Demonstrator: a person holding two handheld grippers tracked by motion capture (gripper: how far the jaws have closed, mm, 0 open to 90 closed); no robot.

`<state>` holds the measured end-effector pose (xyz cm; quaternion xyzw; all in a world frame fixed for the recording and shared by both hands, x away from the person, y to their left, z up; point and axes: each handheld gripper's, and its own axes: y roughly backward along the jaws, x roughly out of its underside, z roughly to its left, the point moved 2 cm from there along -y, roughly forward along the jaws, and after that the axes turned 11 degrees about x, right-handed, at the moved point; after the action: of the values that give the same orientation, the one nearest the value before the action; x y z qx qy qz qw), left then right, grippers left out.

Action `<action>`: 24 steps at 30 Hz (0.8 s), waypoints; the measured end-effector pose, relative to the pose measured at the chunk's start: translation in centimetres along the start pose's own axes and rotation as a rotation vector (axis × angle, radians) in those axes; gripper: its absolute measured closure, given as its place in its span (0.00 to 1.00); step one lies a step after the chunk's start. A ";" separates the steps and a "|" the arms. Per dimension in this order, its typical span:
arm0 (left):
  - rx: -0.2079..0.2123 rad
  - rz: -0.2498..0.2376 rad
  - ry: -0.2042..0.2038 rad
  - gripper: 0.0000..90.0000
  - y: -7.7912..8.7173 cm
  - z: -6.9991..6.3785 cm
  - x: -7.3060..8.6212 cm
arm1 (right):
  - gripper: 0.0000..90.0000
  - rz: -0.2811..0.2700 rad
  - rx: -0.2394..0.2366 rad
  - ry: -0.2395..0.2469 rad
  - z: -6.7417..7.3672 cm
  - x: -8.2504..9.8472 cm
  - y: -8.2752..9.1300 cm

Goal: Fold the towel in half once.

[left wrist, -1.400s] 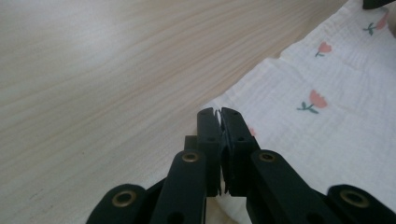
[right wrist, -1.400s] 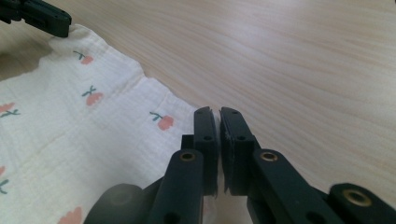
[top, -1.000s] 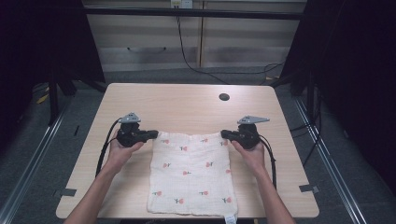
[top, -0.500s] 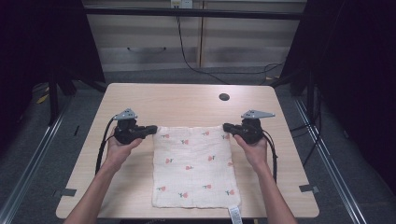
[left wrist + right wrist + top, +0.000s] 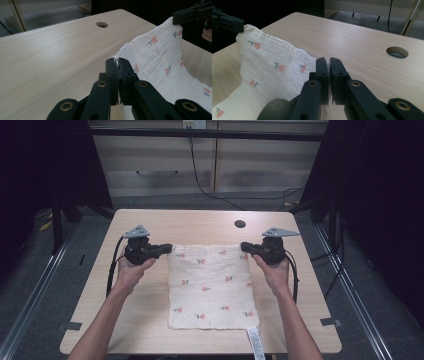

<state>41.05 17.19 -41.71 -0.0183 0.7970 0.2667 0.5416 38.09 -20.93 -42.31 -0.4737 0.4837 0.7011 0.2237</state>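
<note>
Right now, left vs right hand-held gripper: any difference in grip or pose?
The left hand-held gripper pinches the cloth's far left corner and points rightward; the right hand-held gripper pinches the far right corner and points leftward. Shared: both are shut on the cloth, each with a grey plate on top, and hold its far edge lifted off the table.

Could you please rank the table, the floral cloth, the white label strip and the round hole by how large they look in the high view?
1. table
2. floral cloth
3. white label strip
4. round hole; it lies farther from the camera than the strip, so these last two are less sure.
</note>
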 end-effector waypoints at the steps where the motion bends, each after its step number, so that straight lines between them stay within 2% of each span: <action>1: -0.007 0.000 -0.008 0.97 0.1 0.0 -0.4 | 0.96 -0.001 0.001 0.001 0.0 -0.3 0.0; 5: -0.021 -0.021 -0.034 0.97 1.0 0.0 -2.4 | 0.96 -0.035 -0.003 0.001 0.1 -1.8 0.3; 8: -0.017 -0.060 -0.054 0.97 1.7 -0.4 -3.3 | 0.96 -0.062 -0.019 -0.009 0.1 -2.7 0.9; 13: 0.008 -0.032 -0.078 0.97 1.1 -1.3 -2.1 | 0.96 -0.038 -0.038 0.019 0.3 -1.8 1.3; 16: 0.016 -0.015 -0.069 0.97 0.7 -1.2 -0.9 | 0.96 -0.018 -0.046 0.020 0.4 -0.7 1.5; 19: 0.015 -0.020 -0.057 0.97 0.8 -1.4 0.0 | 0.96 -0.008 -0.051 0.019 0.2 0.3 1.8; 22: 0.027 -0.022 -0.098 0.97 1.3 -2.5 0.3 | 0.96 -0.006 -0.059 0.013 0.0 1.0 2.5; 24: 0.033 -0.017 -0.108 0.97 1.6 -3.0 0.4 | 0.95 -0.012 -0.066 0.006 0.0 1.4 3.0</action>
<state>37.85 17.34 -40.61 -0.0017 0.7709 0.2493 0.5862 35.12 -22.44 -42.09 -0.4861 0.4580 0.7139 0.2106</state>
